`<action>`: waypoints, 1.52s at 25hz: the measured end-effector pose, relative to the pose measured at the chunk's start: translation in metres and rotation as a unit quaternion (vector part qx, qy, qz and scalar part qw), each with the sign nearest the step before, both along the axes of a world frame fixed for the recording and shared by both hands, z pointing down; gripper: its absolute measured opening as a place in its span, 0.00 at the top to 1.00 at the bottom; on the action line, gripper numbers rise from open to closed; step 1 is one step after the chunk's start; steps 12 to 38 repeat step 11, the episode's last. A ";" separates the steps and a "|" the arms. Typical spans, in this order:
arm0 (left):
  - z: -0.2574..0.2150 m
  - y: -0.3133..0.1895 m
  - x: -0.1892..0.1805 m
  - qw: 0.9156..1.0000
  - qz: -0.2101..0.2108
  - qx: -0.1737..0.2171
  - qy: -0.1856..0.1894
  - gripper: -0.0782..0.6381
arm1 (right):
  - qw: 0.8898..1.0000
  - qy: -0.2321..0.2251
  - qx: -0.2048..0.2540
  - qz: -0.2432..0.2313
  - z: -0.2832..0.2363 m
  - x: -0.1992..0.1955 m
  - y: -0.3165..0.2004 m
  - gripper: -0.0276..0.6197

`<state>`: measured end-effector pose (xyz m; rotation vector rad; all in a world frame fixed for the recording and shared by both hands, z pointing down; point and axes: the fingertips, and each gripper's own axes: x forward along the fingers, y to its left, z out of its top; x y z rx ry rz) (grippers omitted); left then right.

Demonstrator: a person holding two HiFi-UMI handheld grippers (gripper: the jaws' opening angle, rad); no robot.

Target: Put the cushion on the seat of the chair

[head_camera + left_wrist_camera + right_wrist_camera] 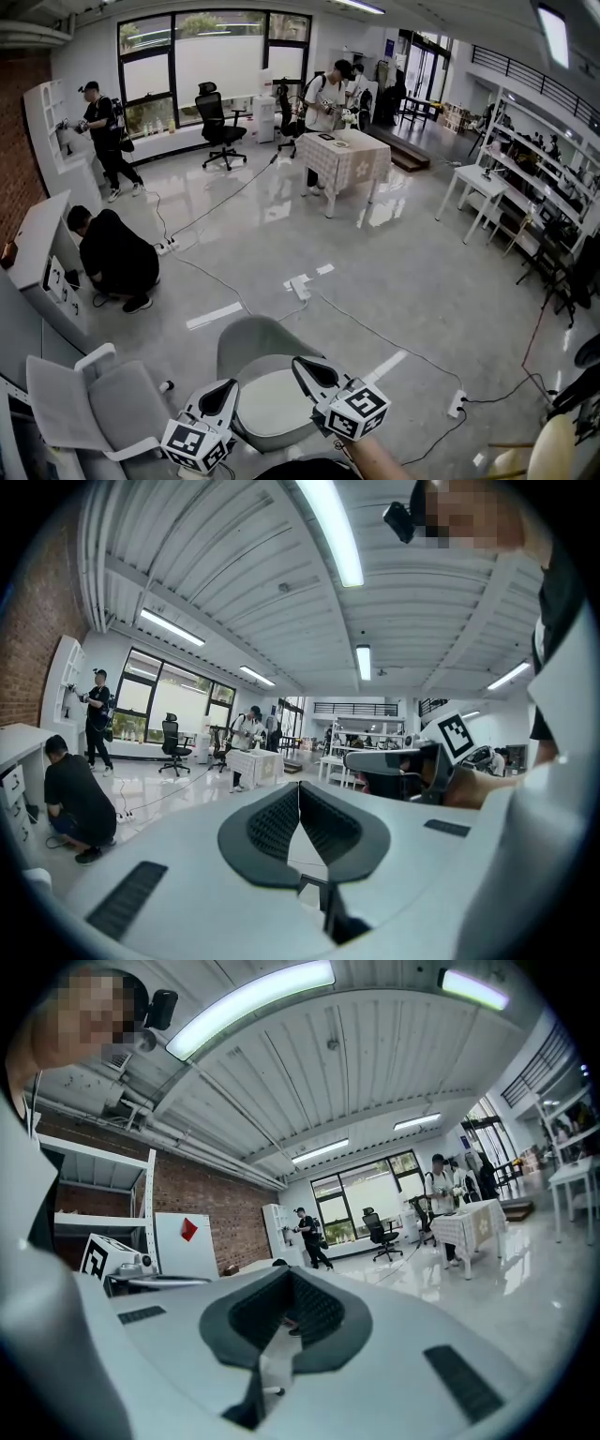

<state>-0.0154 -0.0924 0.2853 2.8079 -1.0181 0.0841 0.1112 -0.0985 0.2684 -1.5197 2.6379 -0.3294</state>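
Cushion [272, 411], a pale round pad, appears to lie flat on the seat of the grey-green tub chair [255, 339] at the bottom centre of the head view, framed by the chair's curved back. It could be the chair's own seat pad, since no separate edge can be made out. If it is the cushion, the placing looks done and little is left beyond drawing the hands away. The left gripper [227, 388] sits at the lower left of the chair and the right gripper [302, 366] over the seat's upper right edge. In the left gripper view the left gripper's [299, 789] dark jaws meet at their tips with nothing caught between them. In the right gripper view the right gripper's [286, 1274] jaws are likewise clenched together and empty. So neither one has hold of the cushion, and whether either touches it cannot be told. By count there is one cushion, one tub chair and two grippers. One more grey-and-white chair [103, 403] stands just beside the tub chair at the lower left. At least one black office chair [220, 122] stands by the windows at the upper middle. One cloth-covered table [349, 159] stands mid-room, and one white table [478, 186] at the right. At least three people are in view, one of them crouching [117, 255] at the left.
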 end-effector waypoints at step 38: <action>0.005 0.001 0.001 1.000 -0.001 -0.007 0.004 0.87 | 1.000 0.002 -0.005 0.014 0.006 0.009 0.001 0.95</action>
